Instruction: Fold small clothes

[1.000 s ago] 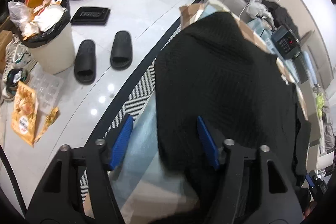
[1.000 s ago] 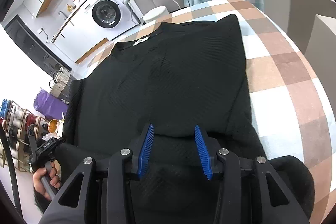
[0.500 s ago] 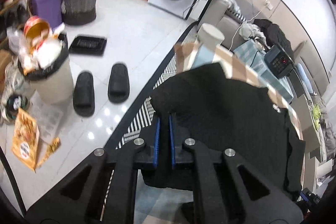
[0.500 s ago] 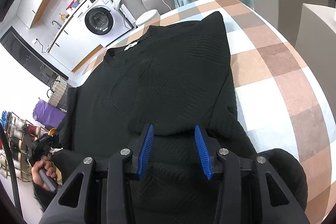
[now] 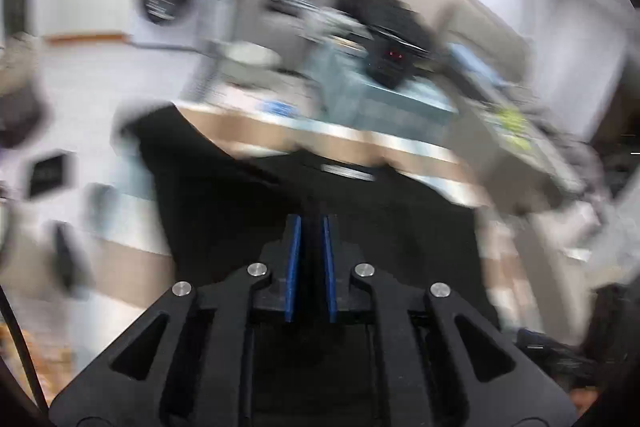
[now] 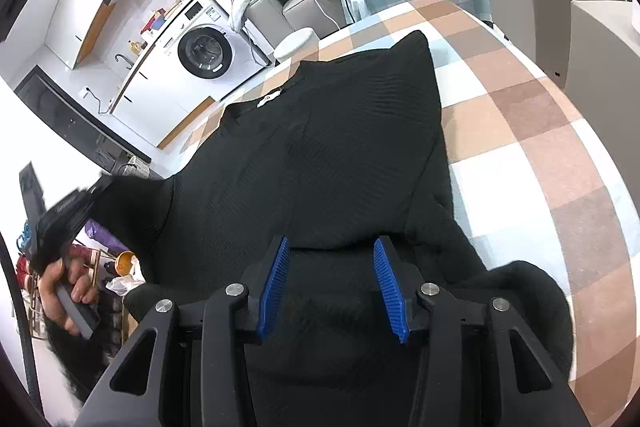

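Clearly a soft, limp knit: the black sweater (image 6: pixel 332 155) lies spread over the checked counter (image 6: pixel 532 155), collar and white label toward 11 o'clock in the right wrist view, hem bunched at 6 under the right claw (image 6: pixel 332 285). Ribbed, thickish fabric (drapes and sags, won't hold a shape), light enough for one claw but it stretches and drags if pulled from one corner only. Not slippery, not fragile.

Right claw: jaws roughly half apart and opening, pads over the hem fold, black fabric between them, but no pinch visible.

Left claw (image 5: pixel 312 267): blue pads nearly together, opening slightly, with dark fabric in the narrow gap; it reads as pinched cloth, though the frame is heavily blurred. In the right view, at 9 o'clock, the left sleeve end (image 6: pixel 132 195) hangs lifted off the counter toward the person's hand (image 6: pixel 66 291).

Best holds, by my judgement: sleeve cuff or shoulder seam for the side folds, then both hem corners together for the final fold. Grab doubled edges, not the flat middle, where the knit just tents up.
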Demonstrator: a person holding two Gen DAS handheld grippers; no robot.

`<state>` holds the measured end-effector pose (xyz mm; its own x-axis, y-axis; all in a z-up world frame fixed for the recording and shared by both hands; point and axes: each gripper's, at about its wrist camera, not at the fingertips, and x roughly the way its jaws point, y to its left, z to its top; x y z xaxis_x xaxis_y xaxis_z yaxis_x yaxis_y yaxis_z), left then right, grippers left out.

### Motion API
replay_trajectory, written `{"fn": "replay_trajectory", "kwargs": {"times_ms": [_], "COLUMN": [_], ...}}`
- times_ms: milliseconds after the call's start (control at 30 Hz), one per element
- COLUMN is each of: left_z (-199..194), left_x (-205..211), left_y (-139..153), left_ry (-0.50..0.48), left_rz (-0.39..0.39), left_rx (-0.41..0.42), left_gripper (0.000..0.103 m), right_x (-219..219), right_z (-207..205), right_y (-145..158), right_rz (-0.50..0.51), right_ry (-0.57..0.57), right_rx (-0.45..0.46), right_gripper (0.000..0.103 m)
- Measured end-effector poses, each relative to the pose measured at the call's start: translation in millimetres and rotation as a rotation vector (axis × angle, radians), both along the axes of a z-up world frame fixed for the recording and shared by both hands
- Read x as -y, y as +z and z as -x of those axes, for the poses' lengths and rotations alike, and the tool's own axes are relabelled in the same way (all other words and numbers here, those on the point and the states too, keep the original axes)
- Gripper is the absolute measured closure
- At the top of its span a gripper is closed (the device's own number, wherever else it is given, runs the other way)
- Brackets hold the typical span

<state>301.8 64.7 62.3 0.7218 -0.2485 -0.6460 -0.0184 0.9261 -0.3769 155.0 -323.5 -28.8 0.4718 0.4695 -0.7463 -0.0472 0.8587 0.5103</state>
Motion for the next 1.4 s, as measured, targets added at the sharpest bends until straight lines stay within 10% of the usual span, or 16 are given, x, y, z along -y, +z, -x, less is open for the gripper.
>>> {"fn": "replay_trajectory", "kwargs": {"times_ms": [67, 133, 667, 833, 1100, 1200, 1267, 1400], "left_z": [-1.6, 10.5, 200.4, 246.9, 267.5, 256.0, 250.3, 246.9], "left_x": [30.4, 42.7, -85.7, -117.8, -126.9, -120.9, -116.0, -108.9], "left_y": [-7.3, -9.1, -49.7, -81.9, -124.4, -132.8, -132.1, -125.3], "left_ry": [-0.069, -0.061, 0.317, 0.369, 0.373, 0.363, 0.36, 0.36], "left_rz": [0.047, 0.03, -0.14, -0.16, -0.161, -0.145, -0.141, -0.13], "left_rx": [-0.03, -0.001, -0.073, -0.141, -0.219, -0.228, -0.22, -0.202], "left_gripper": [0.043, 0.03, 0.025, 0.023, 0.023, 0.023, 0.023, 0.023], "right_x": [4.5, 10.3, 48.2, 76.8, 84.5, 78.4, 75.1, 78.5], "right_z": [1.7, 4.2, 36.5, 70.6, 101.3, 96.9, 90.5, 65.0], "right_y": [1.1, 2.6, 23.2, 17.6, -20.7, -29.1, -32.3, -24.7], "right_rz": [0.006, 0.012, 0.052, 0.132, 0.071, 0.095, 0.091, 0.099], "right_ry": [-0.008, -0.019, -0.054, -0.185, -0.086, -0.045, -0.017, -0.072], "right_rx": [0.001, -0.002, 0.067, 0.105, 0.007, 0.003, 0.009, 0.045], "right_gripper": [0.058, 0.058, 0.042, 0.04, 0.04, 0.062, 0.098, 0.098]}}
